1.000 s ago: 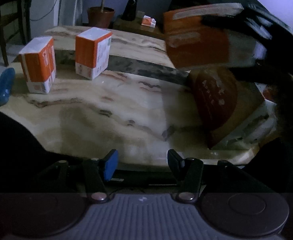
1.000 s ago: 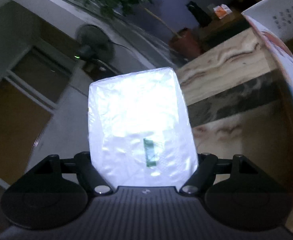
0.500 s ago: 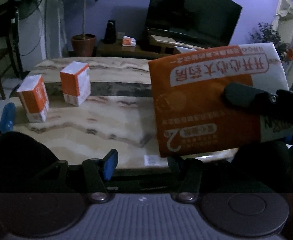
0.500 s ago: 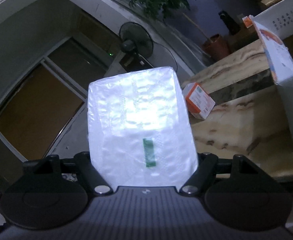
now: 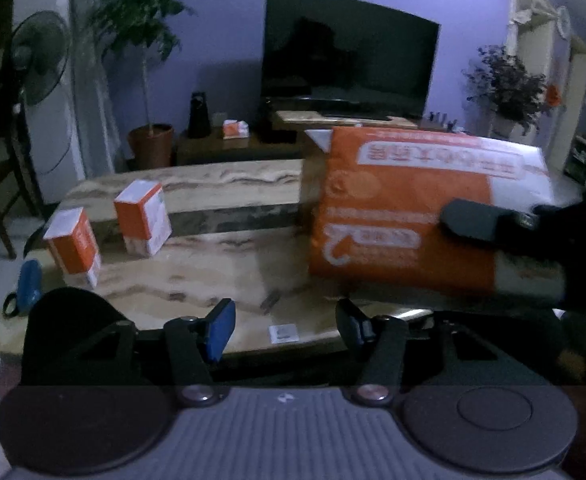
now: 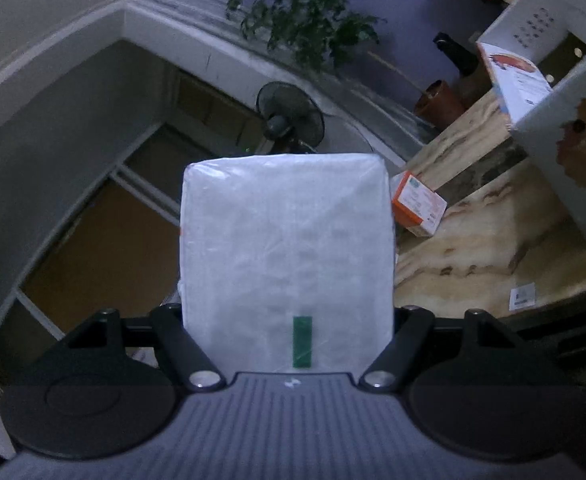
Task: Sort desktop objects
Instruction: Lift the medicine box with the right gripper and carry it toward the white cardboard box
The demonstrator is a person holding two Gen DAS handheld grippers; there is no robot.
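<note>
Between right gripper [image 6: 289, 332] jaws, pinched orange pack [image 5: 405, 216] marked "2", left gripper [image 5: 285, 328] jaws opening, empty.

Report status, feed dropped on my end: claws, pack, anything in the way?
Left claw open, empty. Right claw shut on orange-white pack, above marble table. Two small orange boxes stand clear, far left.

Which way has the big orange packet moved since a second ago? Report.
Yes. In the left wrist view the orange packet has dropped from above the far table edge to low over the marble table.
</note>
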